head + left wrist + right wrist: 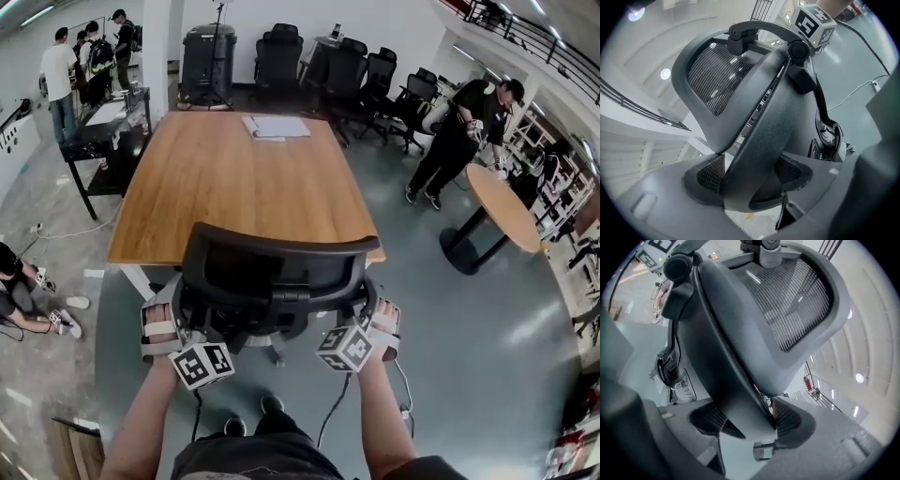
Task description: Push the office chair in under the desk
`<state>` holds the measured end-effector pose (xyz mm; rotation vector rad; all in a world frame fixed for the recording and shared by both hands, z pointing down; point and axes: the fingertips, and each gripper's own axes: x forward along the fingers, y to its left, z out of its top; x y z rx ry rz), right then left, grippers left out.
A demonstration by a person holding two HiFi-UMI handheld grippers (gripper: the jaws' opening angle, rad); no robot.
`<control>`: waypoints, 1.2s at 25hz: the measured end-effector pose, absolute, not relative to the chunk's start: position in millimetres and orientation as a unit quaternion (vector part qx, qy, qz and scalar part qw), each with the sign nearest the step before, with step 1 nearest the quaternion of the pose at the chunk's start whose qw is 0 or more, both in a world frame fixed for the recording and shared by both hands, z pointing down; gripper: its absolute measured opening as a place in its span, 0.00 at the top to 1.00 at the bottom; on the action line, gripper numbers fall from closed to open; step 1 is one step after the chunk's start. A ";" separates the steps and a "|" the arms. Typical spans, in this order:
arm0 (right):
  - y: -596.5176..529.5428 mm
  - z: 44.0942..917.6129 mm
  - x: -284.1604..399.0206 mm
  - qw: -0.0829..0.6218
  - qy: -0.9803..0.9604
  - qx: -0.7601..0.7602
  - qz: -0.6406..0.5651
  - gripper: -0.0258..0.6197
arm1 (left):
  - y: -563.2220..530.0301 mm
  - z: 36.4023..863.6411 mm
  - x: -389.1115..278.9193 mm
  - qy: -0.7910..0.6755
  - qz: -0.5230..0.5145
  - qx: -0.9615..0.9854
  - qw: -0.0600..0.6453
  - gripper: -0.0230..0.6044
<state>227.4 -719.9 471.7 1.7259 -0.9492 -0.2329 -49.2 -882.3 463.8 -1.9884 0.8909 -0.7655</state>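
Two wide grips, left gripper (172,319) and right gripper (376,323), each clamped one side of the office chair (279,272) backrest, seemingly for steering it squarely at the desk (234,178) edge.

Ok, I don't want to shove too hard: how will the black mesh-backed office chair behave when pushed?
The black mesh-backed office chair will probably glide easily on the smooth grey floor. Held high on its backrest by the left gripper and right gripper, it may swivel or tip. Its solid frame likely won't flex.
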 end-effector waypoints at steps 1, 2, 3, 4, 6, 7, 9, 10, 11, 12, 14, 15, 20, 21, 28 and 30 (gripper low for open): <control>-723.1 471.8 231.4 0.547 -0.401 0.728 -0.100 0.54 | -884.6 464.0 -45.9 0.355 -0.303 -0.787 0.405 0.40; -726.7 472.0 235.5 0.548 -0.403 0.726 -0.102 0.54 | -887.0 464.5 -42.5 0.356 -0.304 -0.786 0.405 0.40; -730.6 472.2 239.5 0.549 -0.404 0.725 -0.103 0.54 | -889.7 465.1 -39.3 0.358 -0.305 -0.785 0.404 0.40; -734.6 472.4 243.3 0.551 -0.406 0.722 -0.102 0.54 | -892.4 465.4 -36.4 0.359 -0.307 -0.784 0.403 0.40; -742.4 472.1 250.2 0.554 -0.408 0.718 -0.100 0.54 | -897.9 465.2 -31.2 0.362 -0.309 -0.782 0.402 0.40; -746.0 471.5 253.2 0.554 -0.409 0.718 -0.101 0.54 | -900.8 464.6 -28.7 0.364 -0.309 -0.781 0.403 0.40; -753.3 470.5 258.9 0.552 -0.410 0.718 -0.108 0.54 | -907.3 463.5 -23.3 0.367 -0.305 -0.779 0.407 0.40; -756.9 470.6 261.6 0.551 -0.410 0.718 -0.112 0.54 | -911.0 463.7 -20.5 0.367 -0.303 -0.779 0.409 0.40; -760.7 470.7 263.9 0.551 -0.411 0.717 -0.116 0.54 | -915.2 464.0 -18.0 0.367 -0.303 -0.779 0.409 0.40; -764.5 470.6 265.6 0.551 -0.412 0.716 -0.118 0.54 | -919.2 463.9 -16.1 0.367 -0.304 -0.779 0.408 0.40; -769.9 469.2 267.4 0.551 -0.413 0.715 -0.119 0.54 | -924.8 463.3 -13.7 0.367 -0.306 -0.779 0.407 0.40; -771.2 468.3 268.3 0.550 -0.412 0.716 -0.120 0.54 | -926.2 463.0 -12.5 0.366 -0.306 -0.779 0.407 0.40; -780.9 463.8 278.3 0.549 -0.408 0.718 -0.133 0.54 | -938.9 461.5 -2.1 0.367 -0.301 -0.776 0.415 0.40; -783.6 463.9 279.3 0.549 -0.408 0.718 -0.132 0.54 | -941.6 461.4 -1.4 0.367 -0.301 -0.775 0.417 0.40; -797.5 465.9 292.5 0.546 -0.407 0.721 -0.128 0.54 | -954.9 463.2 11.4 0.372 -0.298 -0.774 0.417 0.40; -800.3 468.3 294.1 0.546 -0.407 0.721 -0.126 0.54 | -958.2 465.7 12.8 0.370 -0.299 -0.773 0.420 0.40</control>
